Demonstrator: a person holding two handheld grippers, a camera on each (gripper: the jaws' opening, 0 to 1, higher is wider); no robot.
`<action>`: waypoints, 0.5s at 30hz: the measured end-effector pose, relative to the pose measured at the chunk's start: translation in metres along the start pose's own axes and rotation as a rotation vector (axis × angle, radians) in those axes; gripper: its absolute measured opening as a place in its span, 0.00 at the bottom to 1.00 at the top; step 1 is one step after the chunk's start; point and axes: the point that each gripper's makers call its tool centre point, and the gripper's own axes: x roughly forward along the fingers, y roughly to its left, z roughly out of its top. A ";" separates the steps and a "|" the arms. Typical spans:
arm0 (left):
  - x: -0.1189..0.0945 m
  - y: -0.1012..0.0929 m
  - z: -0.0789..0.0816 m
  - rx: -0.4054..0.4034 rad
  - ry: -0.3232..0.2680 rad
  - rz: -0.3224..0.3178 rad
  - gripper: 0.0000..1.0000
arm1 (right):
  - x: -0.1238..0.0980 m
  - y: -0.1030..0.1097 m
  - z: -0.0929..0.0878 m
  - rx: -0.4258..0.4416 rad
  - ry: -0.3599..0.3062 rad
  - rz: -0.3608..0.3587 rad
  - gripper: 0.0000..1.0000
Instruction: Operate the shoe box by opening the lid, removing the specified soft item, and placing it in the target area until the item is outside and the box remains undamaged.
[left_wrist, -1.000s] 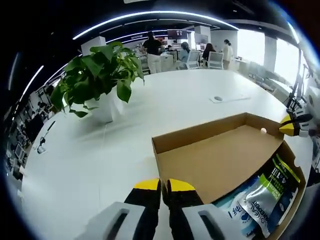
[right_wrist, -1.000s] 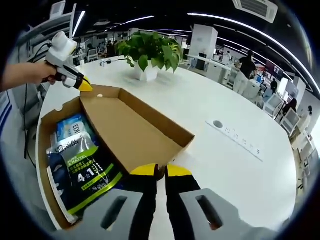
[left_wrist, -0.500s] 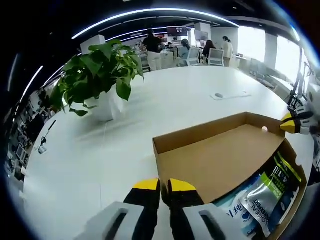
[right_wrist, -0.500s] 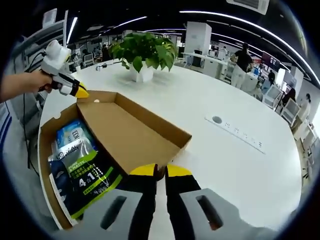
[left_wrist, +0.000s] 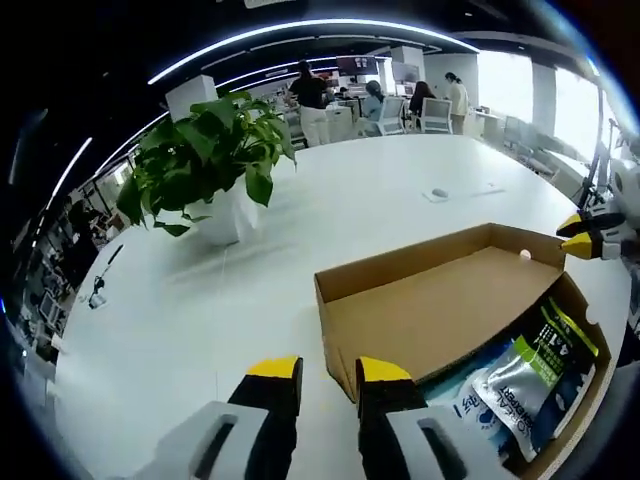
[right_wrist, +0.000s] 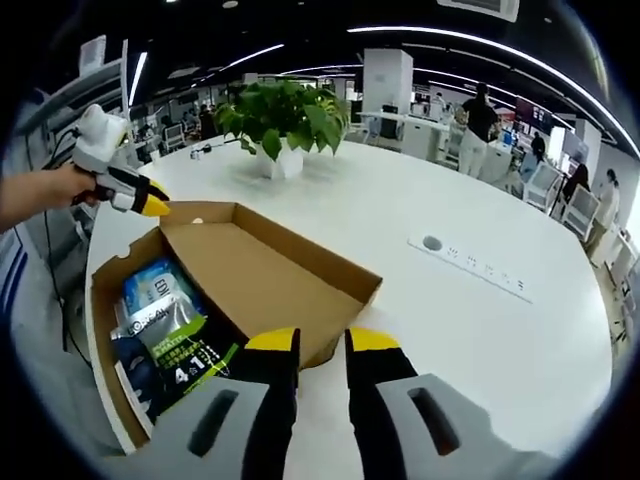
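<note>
Shoe box sits open on the white table, lid folded back and lying nearly flat, its raised edge facing the potted plant. Soft packs lie inside the box body, the green "4 in 1" pouch on top of the blue ones. Left gripper has its jaws spread now with a clear gap, the lid's near corner just past the tips; in the earlier frames they were pressed together right at that corner. Same for the right gripper: jaws apart, holding nothing, hanging at the lid's opposite corner, where before they were closed. In the right gripper view the left gripper's yellow tip sits just off the box's far corner, held by a hand; in the left gripper view the right gripper's yellow tips sit just off the box's corner at the right edge, apart from the cardboard. Open room: wide bare tabletop between lid and plant, and on the side with the table's cable port. Box body lies near the table edge on the person's side. People and desks stand well back in the office.
</note>
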 end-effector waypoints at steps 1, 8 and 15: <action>-0.003 -0.002 0.001 -0.003 -0.004 -0.005 0.23 | -0.002 0.001 0.000 0.004 -0.001 0.005 0.21; -0.020 -0.022 0.001 -0.015 -0.023 -0.041 0.26 | -0.017 0.009 -0.005 -0.011 0.006 0.031 0.27; -0.030 -0.049 -0.007 -0.016 -0.004 -0.107 0.30 | -0.033 0.023 -0.009 -0.031 0.010 0.068 0.33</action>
